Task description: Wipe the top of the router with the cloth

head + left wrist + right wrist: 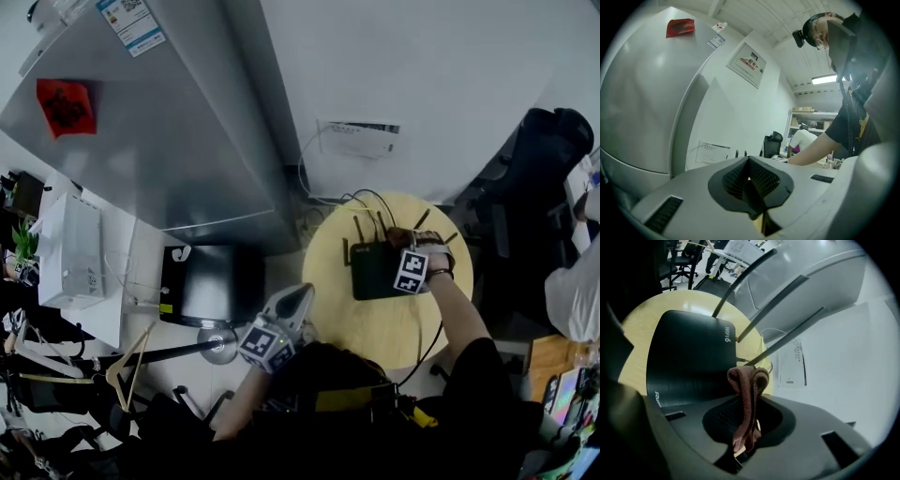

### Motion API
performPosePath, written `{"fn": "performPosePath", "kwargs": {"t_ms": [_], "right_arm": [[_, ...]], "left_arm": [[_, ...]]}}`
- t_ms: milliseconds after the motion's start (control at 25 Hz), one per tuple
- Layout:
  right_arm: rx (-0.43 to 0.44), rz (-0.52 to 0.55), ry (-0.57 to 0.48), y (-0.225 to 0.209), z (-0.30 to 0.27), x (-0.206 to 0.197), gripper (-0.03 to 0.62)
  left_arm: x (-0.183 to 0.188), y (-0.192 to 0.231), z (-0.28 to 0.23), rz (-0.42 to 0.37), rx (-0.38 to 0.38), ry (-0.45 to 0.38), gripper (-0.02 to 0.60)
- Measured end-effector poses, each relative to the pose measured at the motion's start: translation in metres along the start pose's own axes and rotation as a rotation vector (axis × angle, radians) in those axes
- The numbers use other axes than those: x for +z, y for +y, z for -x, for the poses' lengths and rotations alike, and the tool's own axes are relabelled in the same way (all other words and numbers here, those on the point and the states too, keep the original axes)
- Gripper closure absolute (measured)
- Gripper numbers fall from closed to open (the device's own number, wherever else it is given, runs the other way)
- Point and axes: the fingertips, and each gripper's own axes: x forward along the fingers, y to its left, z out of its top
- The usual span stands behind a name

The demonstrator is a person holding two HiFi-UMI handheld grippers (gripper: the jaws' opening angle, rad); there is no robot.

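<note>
Router (689,357): flat matte-black slab with thin stick antennas, lying on the round pale-yellow table (375,333).
Cloth (749,380): soft reddish-brown fabric, bunched in folds, by the router's antenna edge.
Right gripper (747,432): jaws clamped on the cloth.
Left gripper (753,192): jaws pressed together, empty, beside the table.

Router (689,357): black, flat, rectangular slab with white "WIFI6" print on its top.
Router pose: lying flat on the round pale-yellow table (640,317), top face up.
Antennas (740,275): thin dark rods (several) rising from one long edge.
Cloth (743,380): pinkish-brown, bunched into a narrow fold.
Cloth position: pinched between the jaws of the right gripper (749,401), its looped end over the router's antenna edge; contact cannot be told.
</note>
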Motion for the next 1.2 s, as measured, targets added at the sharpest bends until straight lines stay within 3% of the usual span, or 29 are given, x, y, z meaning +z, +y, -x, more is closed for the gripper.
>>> {"fn": "performPosePath", "kwargs": {"t_ms": [240, 600, 760, 1200], "right_arm": [[0.083, -0.014, 0.051, 0.020, -0.014, -0.006, 0.534], [0.257, -0.215, 0.110, 0.047, -0.005, -0.019, 0.534], [0.320, -0.220, 0.138, 0.059, 0.003, -0.025, 0.534], [0.353, -0.290, 0.142, 0.085, 0.022, -0.035, 0.534]], "left_arm": [[0.000, 0.001, -0.002, 0.002, -0.003, 0.009, 0.588], [0.001, -0.005, -0.010, -0.008, -0.054, 0.010, 0.588], [-0.006, -0.011, -0.011, -0.020, -0.088, 0.042, 0.588], [-0.002, -0.025, -0.018, 0.025, -0.118, 0.031, 0.588]]}}
